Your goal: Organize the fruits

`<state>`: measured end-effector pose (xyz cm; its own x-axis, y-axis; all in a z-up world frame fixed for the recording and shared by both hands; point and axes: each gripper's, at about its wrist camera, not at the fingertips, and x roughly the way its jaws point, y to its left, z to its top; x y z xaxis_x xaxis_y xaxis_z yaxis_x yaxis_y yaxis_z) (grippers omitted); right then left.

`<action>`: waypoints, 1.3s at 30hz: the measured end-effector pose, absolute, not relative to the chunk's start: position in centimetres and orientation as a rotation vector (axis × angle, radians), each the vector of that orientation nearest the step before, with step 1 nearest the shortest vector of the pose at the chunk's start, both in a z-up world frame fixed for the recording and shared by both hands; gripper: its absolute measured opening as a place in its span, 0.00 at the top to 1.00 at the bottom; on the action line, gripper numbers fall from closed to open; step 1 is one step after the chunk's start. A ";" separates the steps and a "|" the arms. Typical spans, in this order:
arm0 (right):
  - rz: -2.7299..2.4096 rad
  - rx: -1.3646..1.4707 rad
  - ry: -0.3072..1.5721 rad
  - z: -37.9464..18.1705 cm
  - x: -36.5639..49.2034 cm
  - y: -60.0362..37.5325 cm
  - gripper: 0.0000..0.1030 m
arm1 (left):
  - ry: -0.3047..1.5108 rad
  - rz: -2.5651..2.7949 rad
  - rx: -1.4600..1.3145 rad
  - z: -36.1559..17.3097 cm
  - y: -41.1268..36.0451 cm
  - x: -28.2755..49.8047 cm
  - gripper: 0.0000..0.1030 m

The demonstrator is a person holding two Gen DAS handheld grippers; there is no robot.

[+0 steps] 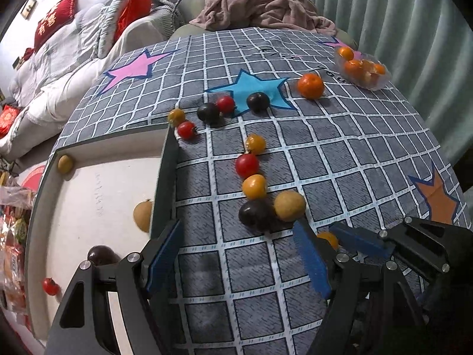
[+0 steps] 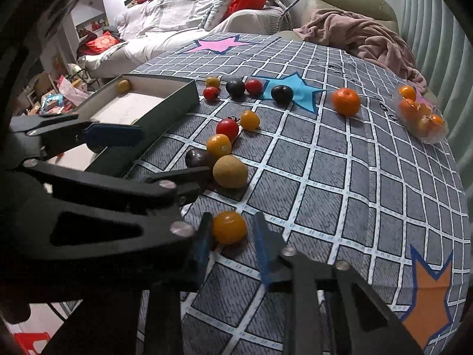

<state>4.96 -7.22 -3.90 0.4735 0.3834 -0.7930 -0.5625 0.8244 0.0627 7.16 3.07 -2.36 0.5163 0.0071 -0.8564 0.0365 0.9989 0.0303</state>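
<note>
Several small fruits lie on the checked tablecloth: red and yellow tomatoes, dark plums, a tan fruit [image 1: 289,206] and a tangerine [image 1: 310,85]. A grey box [image 1: 165,177] with a white floor holds a few fruits. My left gripper [image 1: 236,254] is open and empty, straddling the box's right wall and the cloth beside it. My right gripper [image 2: 233,236] is open with its blue pads on either side of a yellow tomato [image 2: 229,227], apart from it. The right gripper also shows in the left wrist view [image 1: 348,244] with that tomato [image 1: 328,239].
A clear plastic tray [image 1: 362,68] of small oranges sits at the table's far right, also in the right wrist view [image 2: 421,115]. A pink blanket [image 1: 266,6] lies on a chair beyond the table. A sofa with red cushions stands at the left.
</note>
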 end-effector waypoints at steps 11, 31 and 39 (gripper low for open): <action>0.577 -0.202 0.906 -3.9 4.6 -9.2 0.75 | 1.072 -0.053 0.058 -4.2 2.2 8.4 0.46; 0.569 -0.110 0.939 -3.2 3.8 -12.7 0.75 | 1.055 -0.075 0.011 -4.0 1.6 3.8 0.72; 0.587 -0.100 0.960 -3.6 4.1 -12.1 0.56 | 1.041 -0.064 -0.009 -4.0 1.8 2.4 0.72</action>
